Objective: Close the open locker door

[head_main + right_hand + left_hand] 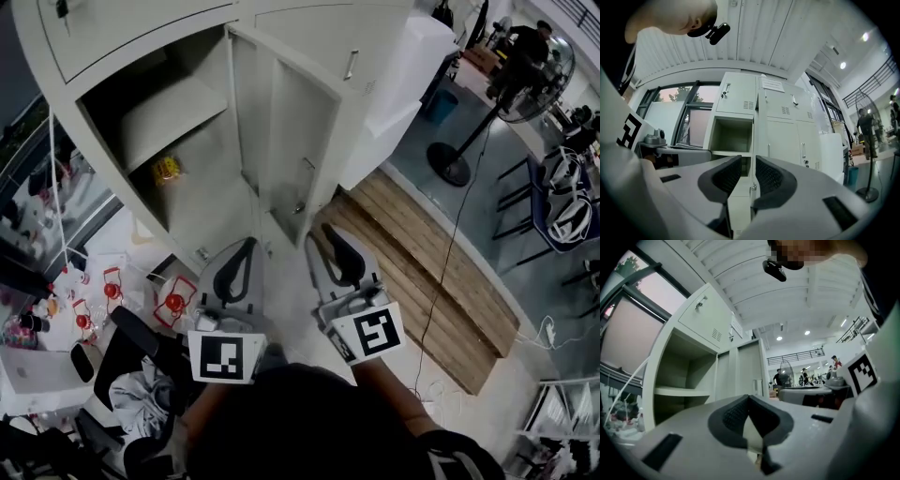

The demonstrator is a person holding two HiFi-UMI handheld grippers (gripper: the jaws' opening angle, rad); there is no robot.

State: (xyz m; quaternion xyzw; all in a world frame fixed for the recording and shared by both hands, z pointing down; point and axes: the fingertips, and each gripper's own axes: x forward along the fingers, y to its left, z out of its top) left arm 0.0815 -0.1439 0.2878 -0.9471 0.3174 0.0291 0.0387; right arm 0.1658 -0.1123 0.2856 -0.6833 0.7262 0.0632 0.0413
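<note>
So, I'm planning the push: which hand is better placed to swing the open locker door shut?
Right, probably: the right tongs line up with the free edge of the locker door, whereas the left tongs sit before the open compartment, inside the door's swing.

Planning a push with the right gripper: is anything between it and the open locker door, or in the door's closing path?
Nothing visible stands between the right gripper and the open locker door. The yellow item lies back inside the compartment, seemingly clear of the door's swing.
</note>
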